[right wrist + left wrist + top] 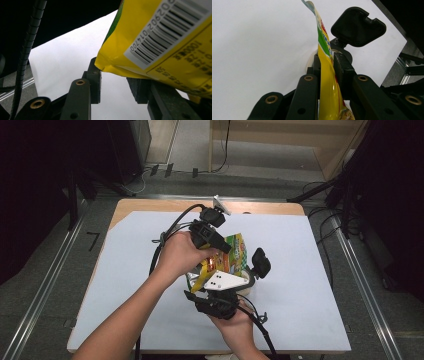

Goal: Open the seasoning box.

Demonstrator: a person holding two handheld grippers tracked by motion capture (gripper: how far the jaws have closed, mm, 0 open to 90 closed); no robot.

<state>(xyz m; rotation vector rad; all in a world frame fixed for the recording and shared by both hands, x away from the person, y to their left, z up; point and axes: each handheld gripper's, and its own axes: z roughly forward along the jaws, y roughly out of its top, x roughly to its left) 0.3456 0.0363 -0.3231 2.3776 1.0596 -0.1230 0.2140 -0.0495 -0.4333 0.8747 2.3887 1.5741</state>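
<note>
- Where my right hand comes in at the near table edge, I see it carrying the right gripper, grey three-cornered plate on top, aimed away from me toward the packet.
- In the right gripper view the jaws stand partly apart with white sheet showing in the gap; a corner of the snack packet overhangs the right jaw, barcode side facing the camera. I cannot tell whether the pads actually press it.
- Just beyond, mid-table, the snack packet hangs between both tools, yellow and green, clear of the white sheet as far as I can judge.
- Under the packet I see a pale rounded shape that may be a bowl; too hidden to call.
- My left hand comes in over the table from the left, holding the left gripper angled down to the right.
- In the left gripper view the jaws are drawn narrow on the packet, which runs edge-on between the pads and rises past the tips; that grip looks firm.
- A black rounded-square part shows past the left jaw tips; in the high view it sits just right of the packet.
- Farther off, the white sheet covers most of the wooden table.
- Beyond the table, grey floor and dark stands.
</note>
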